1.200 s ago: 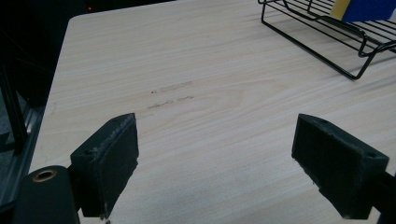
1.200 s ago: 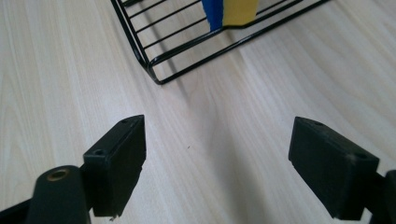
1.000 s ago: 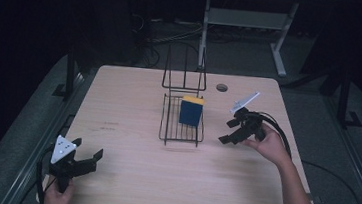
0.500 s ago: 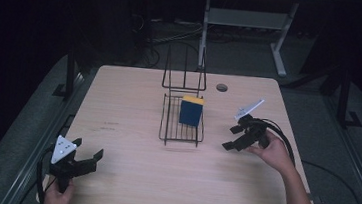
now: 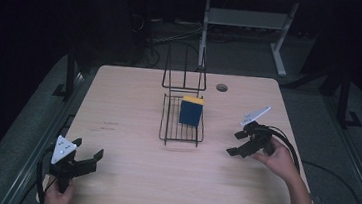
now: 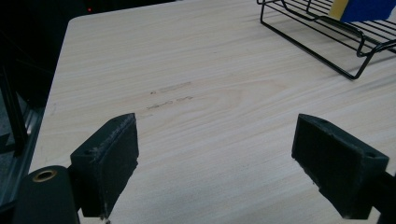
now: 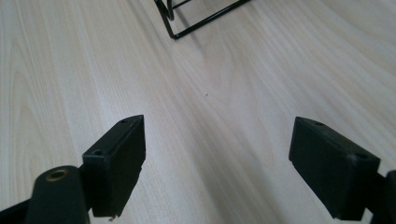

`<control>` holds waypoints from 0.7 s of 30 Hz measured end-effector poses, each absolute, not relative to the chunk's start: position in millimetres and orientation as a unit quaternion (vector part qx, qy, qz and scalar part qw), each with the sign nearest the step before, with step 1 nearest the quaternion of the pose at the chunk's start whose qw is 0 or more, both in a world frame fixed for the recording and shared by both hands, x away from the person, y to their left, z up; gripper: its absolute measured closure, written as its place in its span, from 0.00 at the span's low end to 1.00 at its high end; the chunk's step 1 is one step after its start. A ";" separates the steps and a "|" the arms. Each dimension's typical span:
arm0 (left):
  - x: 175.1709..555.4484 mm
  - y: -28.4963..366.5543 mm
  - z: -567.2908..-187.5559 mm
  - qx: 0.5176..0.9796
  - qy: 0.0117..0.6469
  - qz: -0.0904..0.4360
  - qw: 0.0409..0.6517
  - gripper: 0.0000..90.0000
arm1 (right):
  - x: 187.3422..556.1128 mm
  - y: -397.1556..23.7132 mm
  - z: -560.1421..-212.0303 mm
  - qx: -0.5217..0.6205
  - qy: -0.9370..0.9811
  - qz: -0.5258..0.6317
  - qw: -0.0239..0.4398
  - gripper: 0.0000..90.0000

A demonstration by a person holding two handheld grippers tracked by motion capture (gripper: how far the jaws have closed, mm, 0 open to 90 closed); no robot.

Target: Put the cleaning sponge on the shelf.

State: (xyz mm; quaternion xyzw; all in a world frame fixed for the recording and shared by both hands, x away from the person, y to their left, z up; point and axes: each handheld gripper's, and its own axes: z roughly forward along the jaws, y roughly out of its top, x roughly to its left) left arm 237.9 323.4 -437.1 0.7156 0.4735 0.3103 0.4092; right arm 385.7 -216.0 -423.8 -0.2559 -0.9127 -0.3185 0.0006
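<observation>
A black wire rack (image 5: 182,119) stands at the middle of the wooden table (image 5: 133,102), its back panel upright. A blue block with a yellow top (image 5: 191,111) leans inside it. My left gripper (image 5: 85,159) sits at the table's near left corner, open, with nothing between its jaws. My right gripper (image 5: 237,143) hovers right of the rack, open and holding nothing. In the left gripper view the rack (image 6: 327,28) and the blue block (image 6: 364,8) lie far ahead at the upper right. In the right gripper view a corner of the rack (image 7: 196,18) shows at the top.
A round cable hole (image 5: 221,87) marks the table's far right part. Behind the table stands a grey metal frame (image 5: 247,23) amid floor cables. Faint scuff marks (image 6: 170,95) cross the wood ahead of the left gripper.
My right gripper has drawn back from the rack, moving toward the near right side of the table. The left gripper has stayed put.
</observation>
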 end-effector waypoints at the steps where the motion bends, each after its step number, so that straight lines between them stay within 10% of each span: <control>1: 237.9 323.4 -437.1 0.716 0.474 0.310 0.409 0.16 | 385.1 -216.6 -424.7 -0.255 -0.913 -0.320 0.000 0.20; 21: 237.7 323.3 -437.6 0.716 0.473 0.310 0.409 0.16 | 361.6 -233.1 -431.2 -0.262 -0.908 -0.328 -0.008 0.20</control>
